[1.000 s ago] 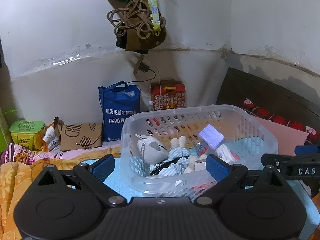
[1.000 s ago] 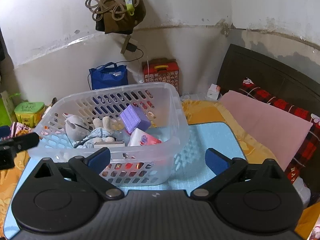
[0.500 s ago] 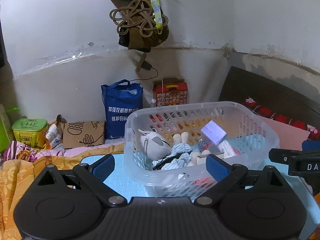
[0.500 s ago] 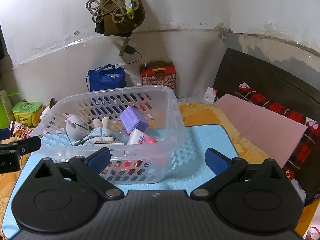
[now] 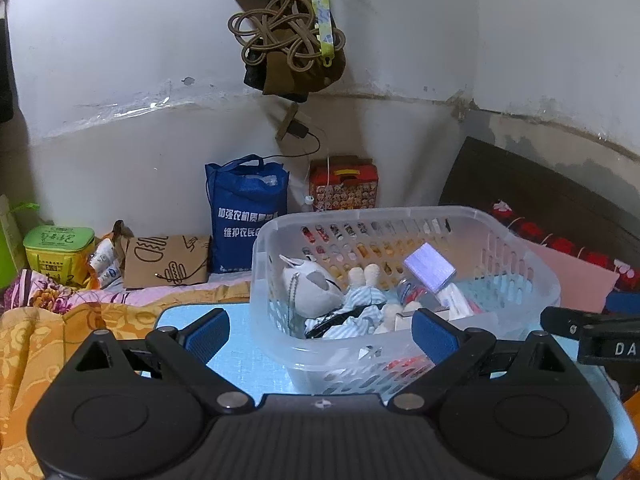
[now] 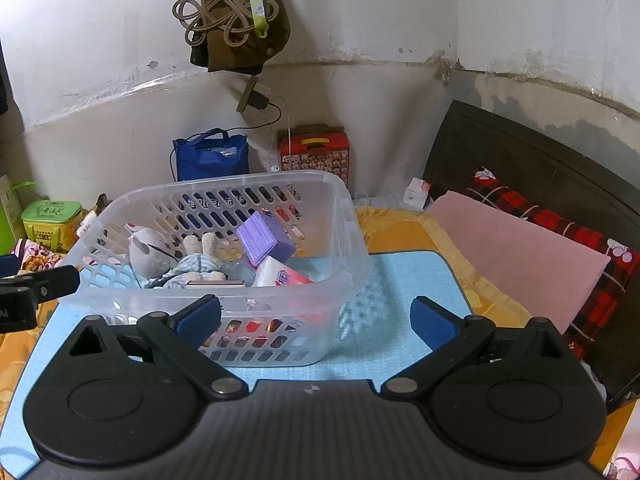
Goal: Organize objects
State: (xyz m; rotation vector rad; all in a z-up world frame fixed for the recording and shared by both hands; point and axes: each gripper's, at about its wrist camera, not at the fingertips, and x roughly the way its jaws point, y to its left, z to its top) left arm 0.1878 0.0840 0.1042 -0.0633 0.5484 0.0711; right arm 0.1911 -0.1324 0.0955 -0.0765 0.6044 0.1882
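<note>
I hold my left hand-held gripper with its blue-padded jaws spread wide and nothing between them. Ahead of it, at about one o'clock, the clear perforated plastic basket sits on a light blue mat laid over the bed; its near wall fills the gap just beyond my right pad.

Inside the basket I see a grey-and-white plush toy at the nine o'clock side, a striped blue-and-white cloth beside it, a purple rectangular box tilted toward the two o'clock side, and a pink-and-white tissue packet under the box.

My right hand-held gripper is likewise wide open and empty. From it the basket lies at eleven o'clock, its near wall just behind my left pad, while the right pad hangs over bare mat. The other gripper's tip shows at the nine o'clock edge, close to the basket's rim.

A blue tote bag and a red patterned box stand against the wall at twelve o'clock, well apart from the basket.
</note>
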